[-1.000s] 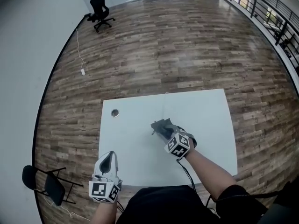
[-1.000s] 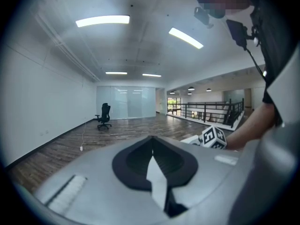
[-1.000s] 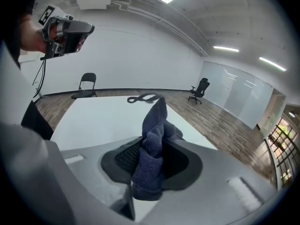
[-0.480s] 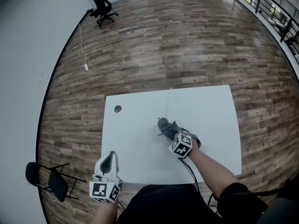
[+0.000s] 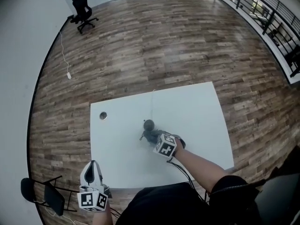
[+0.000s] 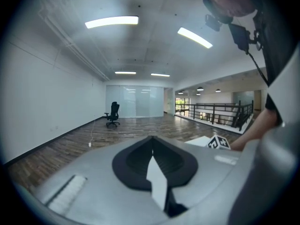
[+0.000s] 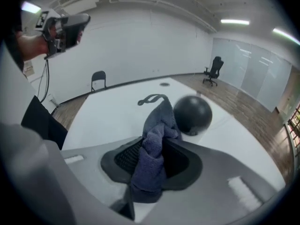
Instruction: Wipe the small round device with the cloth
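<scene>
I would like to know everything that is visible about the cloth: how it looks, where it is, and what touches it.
The cloth is dark blue-grey and looks like soft terry. It is bunched into a thick fold and clamped between the jaws of the right gripper. Its free end reaches forward towards the white table and ends in a thin loop. It is close beside the dark round device; whether they touch, I cannot tell.
</scene>
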`<state>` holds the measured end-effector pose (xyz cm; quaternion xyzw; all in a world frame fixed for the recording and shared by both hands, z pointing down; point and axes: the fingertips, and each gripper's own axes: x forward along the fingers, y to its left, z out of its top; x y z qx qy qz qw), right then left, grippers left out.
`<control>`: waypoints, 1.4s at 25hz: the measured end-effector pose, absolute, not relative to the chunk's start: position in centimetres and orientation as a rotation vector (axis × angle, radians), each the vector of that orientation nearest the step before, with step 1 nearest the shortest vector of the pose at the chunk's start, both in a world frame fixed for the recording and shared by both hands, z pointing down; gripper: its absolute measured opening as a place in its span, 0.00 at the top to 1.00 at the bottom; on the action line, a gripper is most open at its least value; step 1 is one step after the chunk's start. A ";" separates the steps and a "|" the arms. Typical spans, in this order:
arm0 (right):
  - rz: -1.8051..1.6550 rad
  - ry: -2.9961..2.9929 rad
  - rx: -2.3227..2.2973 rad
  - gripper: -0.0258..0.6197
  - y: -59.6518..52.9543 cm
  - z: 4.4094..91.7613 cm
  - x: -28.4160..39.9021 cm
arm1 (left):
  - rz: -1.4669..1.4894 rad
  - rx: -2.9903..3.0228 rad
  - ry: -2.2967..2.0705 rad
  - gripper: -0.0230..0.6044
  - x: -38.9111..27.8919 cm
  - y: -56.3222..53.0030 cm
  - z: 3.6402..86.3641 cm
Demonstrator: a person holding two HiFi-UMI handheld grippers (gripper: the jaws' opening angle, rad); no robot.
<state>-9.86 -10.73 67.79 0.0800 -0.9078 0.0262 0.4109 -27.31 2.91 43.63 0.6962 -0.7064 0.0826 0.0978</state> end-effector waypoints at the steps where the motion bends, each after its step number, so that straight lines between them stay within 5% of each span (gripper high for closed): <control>1: 0.009 -2.351 0.225 0.78 -10.7 65.7 -10.1 | 0.233 2.069 -2.088 0.95 -27.1 2.8 43.7; 6: -0.357 -2.458 0.462 0.78 -14.1 57.5 -10.8 | 0.192 2.091 -2.090 0.95 -26.9 2.0 43.8; 11: -0.419 -2.298 0.402 0.78 -15.7 61.1 -10.6 | 0.184 2.111 -2.071 0.95 -26.4 1.4 43.7; 25: -0.236 -2.268 0.584 0.78 -18.2 62.0 -7.0 | 0.201 2.084 -2.063 0.95 -26.8 1.6 44.1; 35: -0.127 -2.052 0.354 0.78 -15.2 70.6 -5.3 | 0.239 2.077 -2.044 0.95 -26.8 2.2 44.5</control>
